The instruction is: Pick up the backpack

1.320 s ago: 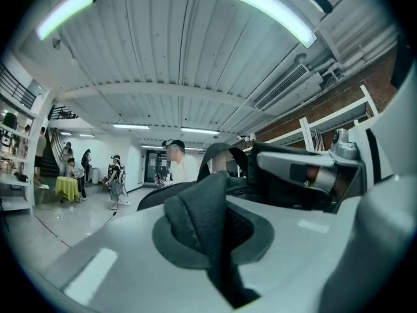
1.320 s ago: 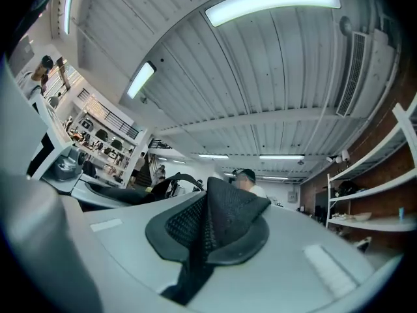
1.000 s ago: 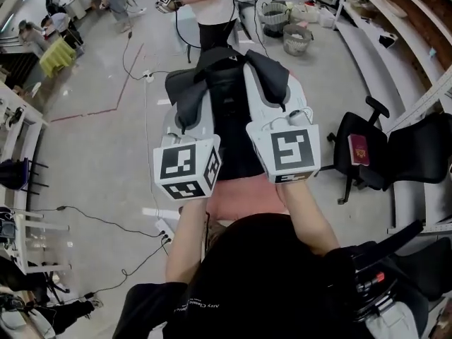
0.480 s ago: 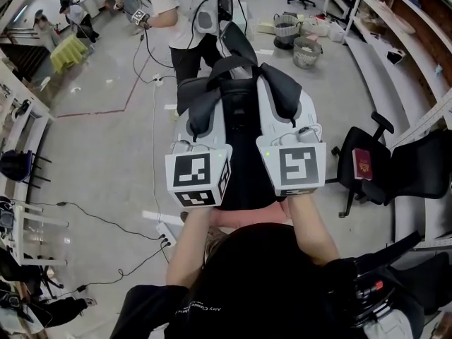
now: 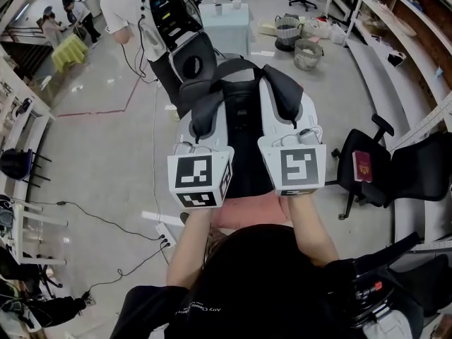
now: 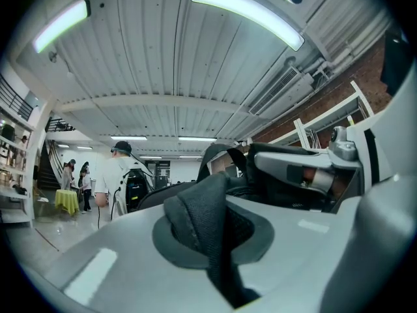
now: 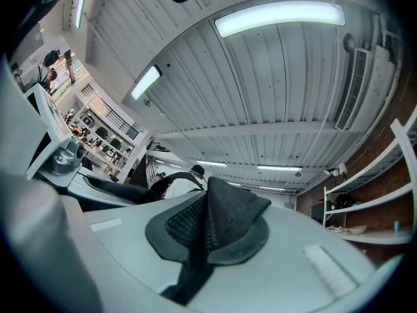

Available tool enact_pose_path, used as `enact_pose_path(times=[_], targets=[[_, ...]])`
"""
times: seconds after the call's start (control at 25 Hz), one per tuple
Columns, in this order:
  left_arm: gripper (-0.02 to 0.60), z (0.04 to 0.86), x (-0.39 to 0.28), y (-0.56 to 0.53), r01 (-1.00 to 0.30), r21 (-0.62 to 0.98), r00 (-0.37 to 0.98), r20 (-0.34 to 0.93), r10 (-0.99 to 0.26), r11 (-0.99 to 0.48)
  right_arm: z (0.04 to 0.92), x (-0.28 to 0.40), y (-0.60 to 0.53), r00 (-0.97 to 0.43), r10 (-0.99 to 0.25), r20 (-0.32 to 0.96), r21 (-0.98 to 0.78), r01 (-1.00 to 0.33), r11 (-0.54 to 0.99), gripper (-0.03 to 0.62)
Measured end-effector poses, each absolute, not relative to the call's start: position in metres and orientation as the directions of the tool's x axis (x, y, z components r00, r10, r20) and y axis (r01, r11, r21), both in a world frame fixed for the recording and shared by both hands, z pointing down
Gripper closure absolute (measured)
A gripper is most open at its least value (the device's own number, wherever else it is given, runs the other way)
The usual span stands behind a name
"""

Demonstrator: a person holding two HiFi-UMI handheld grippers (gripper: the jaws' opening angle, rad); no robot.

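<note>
The grey polished floor [image 5: 99, 154] carries everything here. A red line [image 5: 92, 110] runs across it at the far left. Black cables [image 5: 106, 222] trail over the near left side toward a white power strip [image 5: 164, 233]. A black office chair [image 5: 345, 162] stands on the right. At the far end two wire baskets [image 5: 308, 53] sit near each other. A table draped in yellow-green cloth [image 5: 68, 54] stands at the far left.

We see our left claw [image 6: 225, 272] clamped on a bunched black mesh backpack strap [image 6: 199, 210]. Far off at left, a person [image 6: 118, 175] in a white shirt stands beneath long ceiling lights [image 6: 247, 12].
</note>
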State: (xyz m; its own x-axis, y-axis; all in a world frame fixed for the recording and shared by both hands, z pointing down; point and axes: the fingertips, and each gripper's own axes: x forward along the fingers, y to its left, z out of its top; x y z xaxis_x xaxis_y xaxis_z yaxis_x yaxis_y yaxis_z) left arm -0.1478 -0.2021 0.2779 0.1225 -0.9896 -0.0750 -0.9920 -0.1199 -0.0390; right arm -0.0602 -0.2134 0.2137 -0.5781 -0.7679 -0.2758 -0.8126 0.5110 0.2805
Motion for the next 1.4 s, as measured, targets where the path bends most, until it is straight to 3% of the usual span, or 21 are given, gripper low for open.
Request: enact_pose_path(times=[0.48, 0.68, 1.4], targets=[[0.565, 0.289, -0.146, -0.212, -0.992, -0.042, 0.124, -0.046, -0.991, -0.122, 0.235, -0.057, -0.228, -0.572, -0.795, -0.205, 0.321, -0.806, 0.497, 0.560], [0.565, 0.290, -0.173, -0.198, -0.991, -0.028, 0.132, -0.024, -0.991, -0.131, 0.232, -0.086, -0.216, -0.567, -0.797, -0.208, 0.315, -0.810, 0.494, 0.562], [0.565, 0.316, -0.145, -0.241, -0.985, -0.008, 0.171, 0.031, -0.985, -0.171, 0.259, -0.059, -0.259, -0.549, -0.822, -0.152, 0.299, -0.818, 0.492, 0.562]])
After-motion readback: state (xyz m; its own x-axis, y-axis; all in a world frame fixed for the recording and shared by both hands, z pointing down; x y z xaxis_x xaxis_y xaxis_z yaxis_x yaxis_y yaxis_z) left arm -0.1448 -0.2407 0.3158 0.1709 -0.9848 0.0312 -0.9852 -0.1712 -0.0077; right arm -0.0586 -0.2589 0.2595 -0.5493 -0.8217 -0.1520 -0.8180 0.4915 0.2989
